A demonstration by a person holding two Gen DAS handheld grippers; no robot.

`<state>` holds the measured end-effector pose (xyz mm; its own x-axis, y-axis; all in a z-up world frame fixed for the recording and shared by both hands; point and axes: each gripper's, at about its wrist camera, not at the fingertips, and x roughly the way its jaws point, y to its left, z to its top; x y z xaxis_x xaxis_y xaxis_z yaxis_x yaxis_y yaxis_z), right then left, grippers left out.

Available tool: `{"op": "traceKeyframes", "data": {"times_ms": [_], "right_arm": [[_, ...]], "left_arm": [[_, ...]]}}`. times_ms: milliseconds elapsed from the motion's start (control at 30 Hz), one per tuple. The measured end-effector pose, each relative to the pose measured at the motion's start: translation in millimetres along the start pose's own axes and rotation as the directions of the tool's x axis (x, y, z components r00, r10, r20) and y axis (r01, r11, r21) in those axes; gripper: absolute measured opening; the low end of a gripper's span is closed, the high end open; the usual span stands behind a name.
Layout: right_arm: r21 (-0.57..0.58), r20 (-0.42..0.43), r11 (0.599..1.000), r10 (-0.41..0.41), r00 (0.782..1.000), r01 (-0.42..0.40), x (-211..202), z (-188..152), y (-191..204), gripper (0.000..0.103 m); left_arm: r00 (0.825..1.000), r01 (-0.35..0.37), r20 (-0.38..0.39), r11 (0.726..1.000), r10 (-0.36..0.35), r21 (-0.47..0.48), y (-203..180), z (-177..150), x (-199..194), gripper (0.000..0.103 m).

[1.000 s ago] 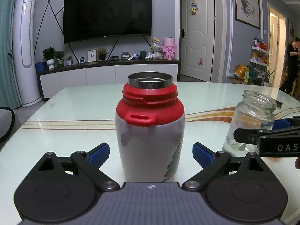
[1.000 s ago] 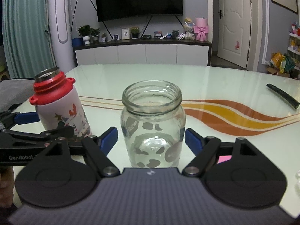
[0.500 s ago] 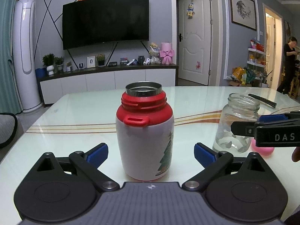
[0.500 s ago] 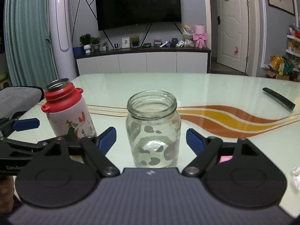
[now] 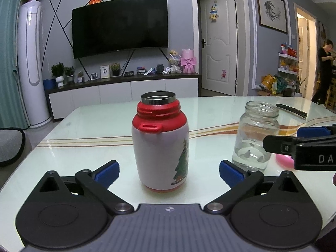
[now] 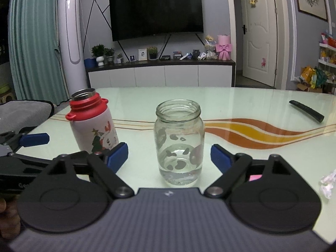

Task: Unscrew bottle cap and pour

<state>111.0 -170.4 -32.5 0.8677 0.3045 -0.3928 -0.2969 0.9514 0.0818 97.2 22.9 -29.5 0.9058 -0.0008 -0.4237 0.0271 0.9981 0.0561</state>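
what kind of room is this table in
Most likely a home living room: a wall-mounted TV over a low white media cabinet with plants and photo frames, and a tall floor-standing air conditioner beside it.

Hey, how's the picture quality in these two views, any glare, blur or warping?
Left wrist: dim indoor light, sharp bottle, door frames bowed by the fisheye, soft sheen on the table. Right wrist: jar sharp, the table reflects the room, edges bend, bottom corners darken.

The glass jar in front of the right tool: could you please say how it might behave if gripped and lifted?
The glass jar is clear, smooth glass, so it is probably rigid, breakable and somewhat slippery between the pads. It looks nearly empty, so likely light. Its wide base on the table suggests it resists tipping.
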Motion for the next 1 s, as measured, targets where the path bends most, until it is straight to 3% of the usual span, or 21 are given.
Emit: {"op": "traceKeyframes", "data": {"times_ms": [333, 1000], "right_arm": [[-0.005, 0.023, 1.0, -0.009, 1.0, 0.009, -21.3, -10.2, 4.6, 0.092], [-0.007, 0.045, 1.0, -0.018, 0.999, 0.018, -57.0, -29.1, 11.7, 0.101]], "left_arm": [[0.998, -0.015, -0.057, 1.0, 0.015, 0.004, -3.5, -14.8, -13.8, 0.103], [0.998, -0.019, -0.064, 1.0, 0.019, 0.001, -10.4, -29.4, -46.4, 0.103]]}}
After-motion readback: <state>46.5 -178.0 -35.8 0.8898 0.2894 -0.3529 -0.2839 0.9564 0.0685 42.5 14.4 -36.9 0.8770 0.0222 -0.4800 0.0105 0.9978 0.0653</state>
